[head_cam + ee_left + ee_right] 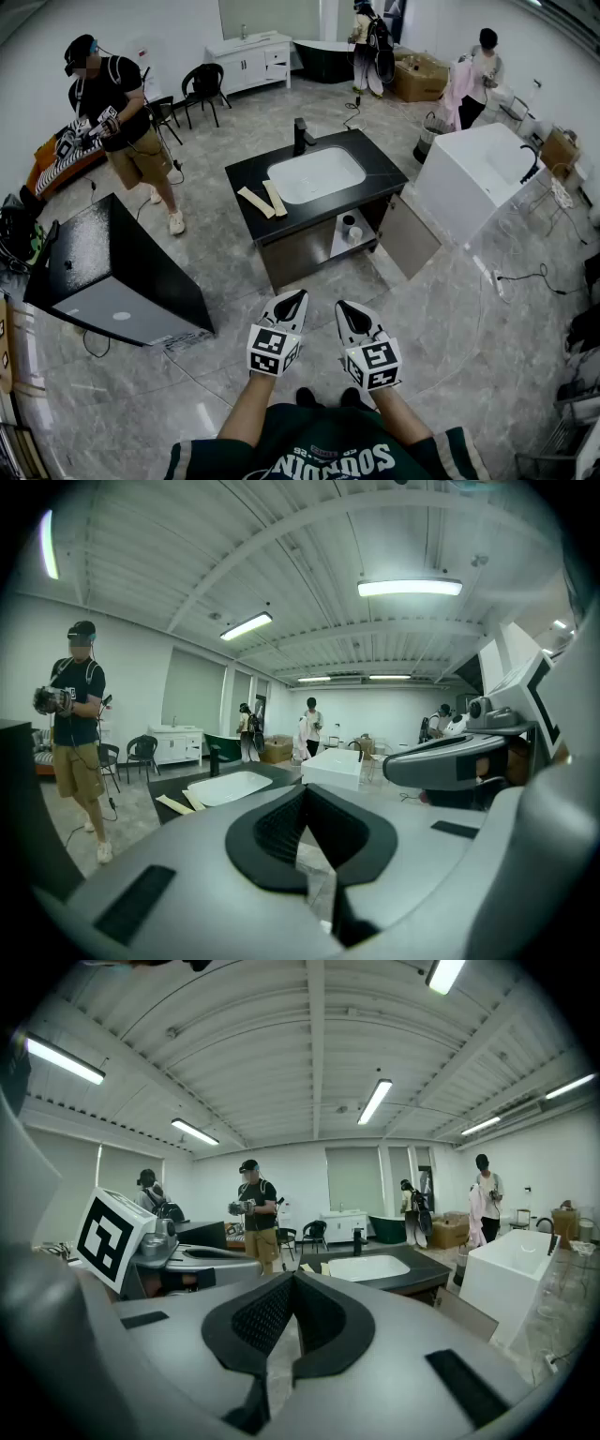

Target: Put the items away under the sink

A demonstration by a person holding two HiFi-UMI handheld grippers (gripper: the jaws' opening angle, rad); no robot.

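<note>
The sink unit has a black counter, a white basin and a black tap. It stands a few steps ahead of me on the floor. Two pale flat strips lie on the counter left of the basin. The cabinet door under the counter hangs open, and two small round items sit on the shelf inside. My left gripper and right gripper are side by side in front of me. Both are shut and hold nothing, well short of the sink.
A black box-like cabinet stands on the floor at the left. A person with grippers stands behind it. A white bathtub is at the right, with a cable on the floor beside it. More people, chairs and a white vanity are at the back.
</note>
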